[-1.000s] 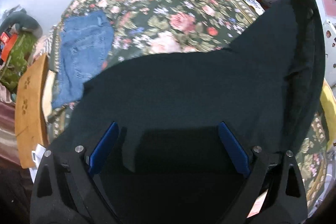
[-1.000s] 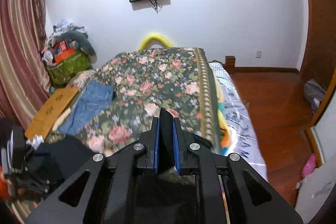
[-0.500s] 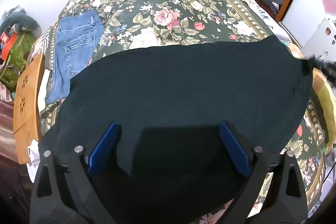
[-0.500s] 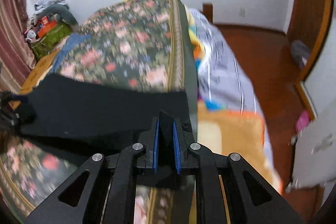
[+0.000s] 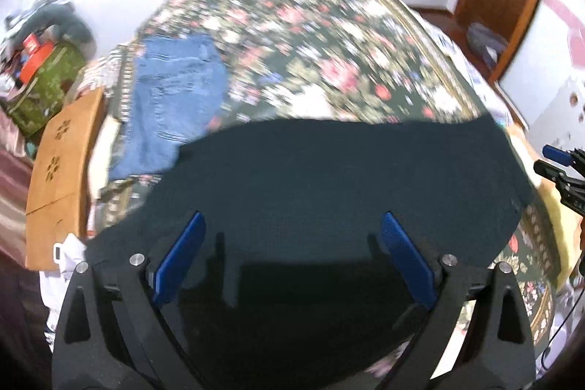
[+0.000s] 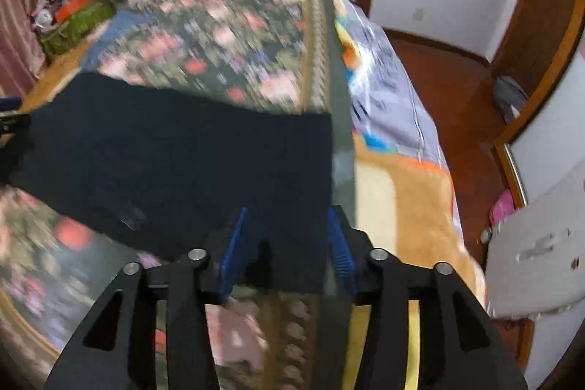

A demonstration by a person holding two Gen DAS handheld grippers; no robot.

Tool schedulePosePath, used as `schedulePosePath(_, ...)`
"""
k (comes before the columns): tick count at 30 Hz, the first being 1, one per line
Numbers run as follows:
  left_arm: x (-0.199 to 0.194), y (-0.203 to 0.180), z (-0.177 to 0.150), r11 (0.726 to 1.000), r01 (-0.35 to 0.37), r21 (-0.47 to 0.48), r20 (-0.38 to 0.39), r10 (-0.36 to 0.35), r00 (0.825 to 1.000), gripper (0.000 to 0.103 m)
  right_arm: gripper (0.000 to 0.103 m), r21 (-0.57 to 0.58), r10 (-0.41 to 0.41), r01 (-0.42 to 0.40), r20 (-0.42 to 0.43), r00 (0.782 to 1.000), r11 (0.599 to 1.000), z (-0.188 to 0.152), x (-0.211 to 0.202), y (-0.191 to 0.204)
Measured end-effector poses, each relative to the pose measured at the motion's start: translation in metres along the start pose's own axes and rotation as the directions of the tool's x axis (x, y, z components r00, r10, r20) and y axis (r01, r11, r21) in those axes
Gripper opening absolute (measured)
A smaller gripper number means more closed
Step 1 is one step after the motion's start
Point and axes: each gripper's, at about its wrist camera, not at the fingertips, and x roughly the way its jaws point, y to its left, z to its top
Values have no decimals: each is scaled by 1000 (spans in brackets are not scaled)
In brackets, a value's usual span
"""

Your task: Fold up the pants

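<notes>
A bed with a flowered cover [image 5: 329, 53] fills the room. Dark pants [image 5: 329, 178] lie spread flat across its near end, a pair of jeans [image 5: 172, 97] farther back. The left gripper [image 5: 292, 254] hangs over the pants, jaws spread wide. The right gripper [image 6: 289, 243] is opening, the pants' corner between its pads.

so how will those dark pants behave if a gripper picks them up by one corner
Probably floppy: the dark pants lie flat, following the floral bedspread, with no stiff shape of their own. Lifted by the corner between the right gripper's opening jaws, the rest would likely hang and drag. Pushed, they would probably bunch into wrinkles rather than slide whole.
</notes>
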Motion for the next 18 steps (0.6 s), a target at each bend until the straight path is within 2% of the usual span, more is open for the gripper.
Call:
schedulePosePath(5,-38,68,3,994,-63,-89,99,72,992,98,60,-67,84,-76,124,989,995,43,-28,48)
schedulePosePath(9,-59,124,-6,978,-110,-176,130,134,982,99,64,-117,181,-162,185,966,980,74,-32,94)
schedulePosePath(13,-63,179,-23,955,-147,-259,116,182,976,100,64,-168,285,-258,166,944,952,97,-18,146)
schedulePosePath(18,-34,239,-51,923,-180,-340,13,195,981,100,64,-248,366,-335,92,926,909,117,11,209)
